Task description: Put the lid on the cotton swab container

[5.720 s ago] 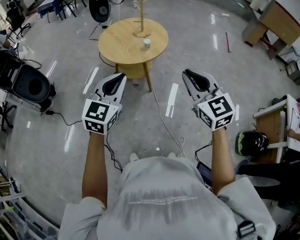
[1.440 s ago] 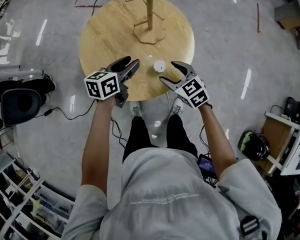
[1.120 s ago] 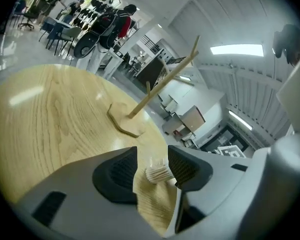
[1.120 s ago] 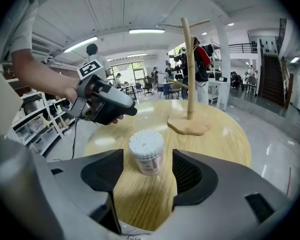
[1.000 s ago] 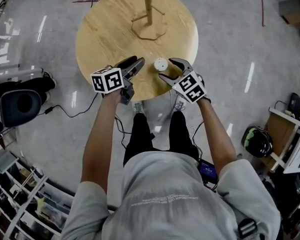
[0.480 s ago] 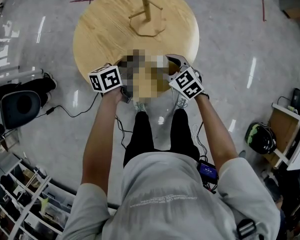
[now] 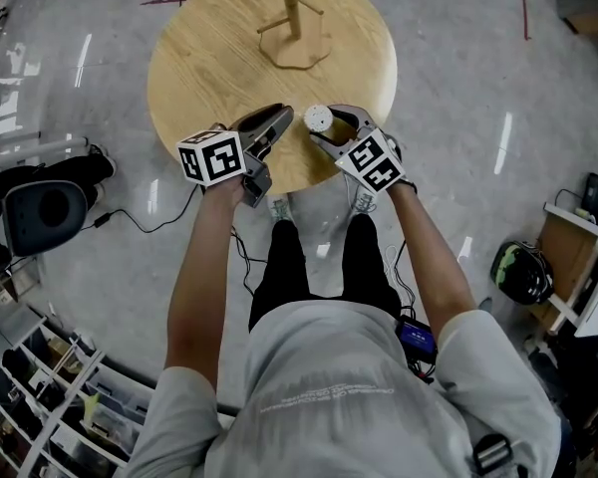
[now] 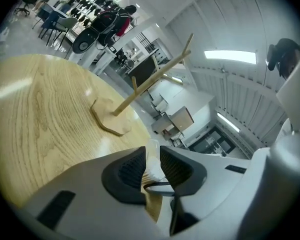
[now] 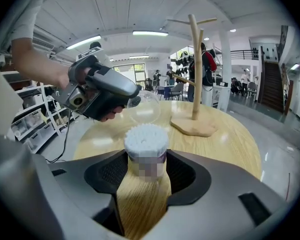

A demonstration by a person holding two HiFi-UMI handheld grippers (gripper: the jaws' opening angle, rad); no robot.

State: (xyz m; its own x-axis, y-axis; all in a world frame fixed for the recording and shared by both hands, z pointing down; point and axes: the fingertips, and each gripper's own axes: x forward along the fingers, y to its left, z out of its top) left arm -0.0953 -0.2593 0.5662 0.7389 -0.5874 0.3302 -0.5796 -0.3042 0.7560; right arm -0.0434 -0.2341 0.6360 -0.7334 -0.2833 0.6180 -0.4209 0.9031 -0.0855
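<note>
The cotton swab container (image 7: pixel 318 119) is a small clear tub packed with white swabs and stands near the front edge of the round wooden table (image 7: pixel 219 48). My right gripper (image 7: pixel 327 127) is shut on it. In the right gripper view both pads touch the sides of the container (image 9: pixel 146 144). My left gripper (image 7: pixel 279 118) sits just to the left of it. Its jaws are closing on the clear dome lid (image 9: pixel 142 108), which it holds by the wall. In the left gripper view the lid (image 8: pixel 152 169) shows faintly between the narrow jaws.
A wooden branch stand (image 7: pixel 294 18) rises from the far half of the table. On the floor are a black round device (image 7: pixel 50 197) with a cable at the left, shelves at the bottom left, and a helmet (image 7: pixel 518 272) at the right.
Over the last second the right gripper moved in until the container stood between its jaws. The left gripper's jaws narrowed. Both grippers had come from mid-air down to the table.
</note>
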